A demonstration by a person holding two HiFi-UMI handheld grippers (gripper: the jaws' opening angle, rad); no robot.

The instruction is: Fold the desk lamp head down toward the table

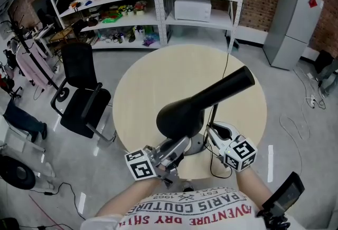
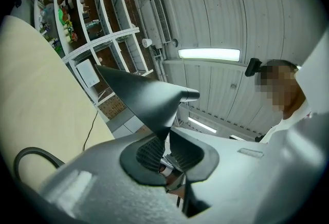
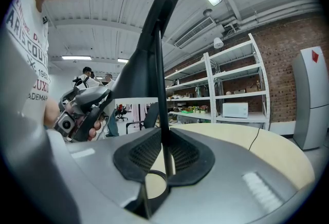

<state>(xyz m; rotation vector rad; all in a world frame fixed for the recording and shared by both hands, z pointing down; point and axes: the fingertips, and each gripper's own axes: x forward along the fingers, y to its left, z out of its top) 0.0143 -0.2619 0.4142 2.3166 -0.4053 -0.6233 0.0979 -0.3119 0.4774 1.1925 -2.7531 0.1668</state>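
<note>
At 6 o'clock on the surface (image 1: 153, 76), the right gripper (image 3: 163, 153) squeezes the lamp pole (image 3: 160, 89) steady; the left gripper (image 2: 165, 143) pinches the lamp head (image 2: 144, 99) to tip it.

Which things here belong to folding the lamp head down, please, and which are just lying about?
Job in hand: lamp head, gripped by the left gripper; lamp stem, gripped by the right gripper; table.

Lying about: office chair, shelves, microwave, grey fridge.
</note>
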